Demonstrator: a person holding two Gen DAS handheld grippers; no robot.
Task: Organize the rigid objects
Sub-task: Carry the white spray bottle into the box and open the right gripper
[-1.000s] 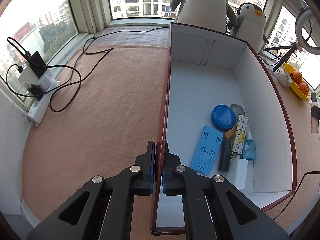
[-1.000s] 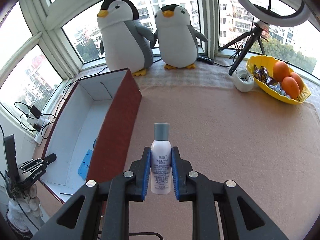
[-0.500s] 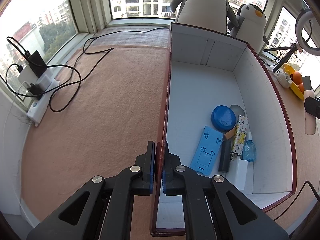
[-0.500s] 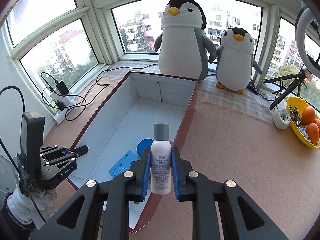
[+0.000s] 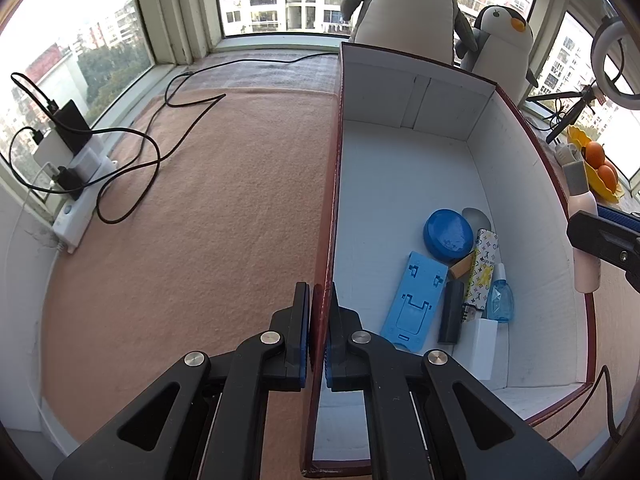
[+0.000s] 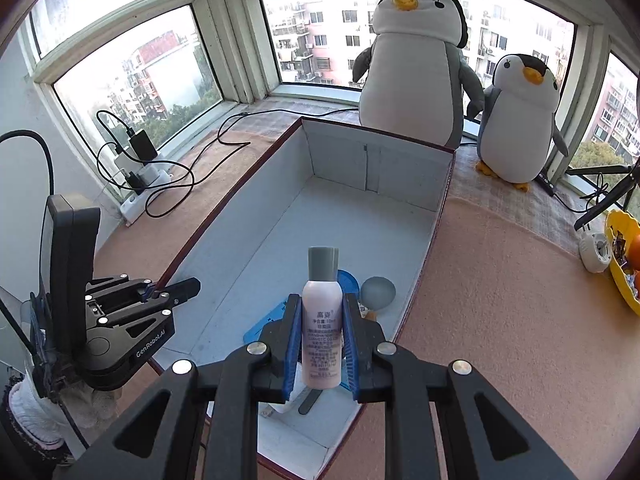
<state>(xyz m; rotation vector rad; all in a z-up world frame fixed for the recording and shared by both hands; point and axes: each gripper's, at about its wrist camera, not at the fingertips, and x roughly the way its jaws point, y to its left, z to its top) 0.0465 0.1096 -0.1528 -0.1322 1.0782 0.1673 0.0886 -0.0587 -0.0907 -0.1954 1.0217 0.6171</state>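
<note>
— Over the white-lined, maroon-edged cardboard box (image 6: pixel 248 216), what is happening?
— Right gripper (image 6: pixel 320 354) fingers are clamping the pale pink bottle (image 6: pixel 322 340); left gripper (image 5: pixel 317 336) is pinching the wall. Several items are probably already lying inside.

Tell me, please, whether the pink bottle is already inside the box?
Not yet: the bottle hangs upright in the right gripper above the box.

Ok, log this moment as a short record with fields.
left gripper: shut on the box's left wall
right gripper: shut on the bottle, upright, over the box's near end
box: open, white inside, dark red outside
in box: blue lid, blue stand, patterned pack, blue dropper, all at near right
far end of box: bare
</note>
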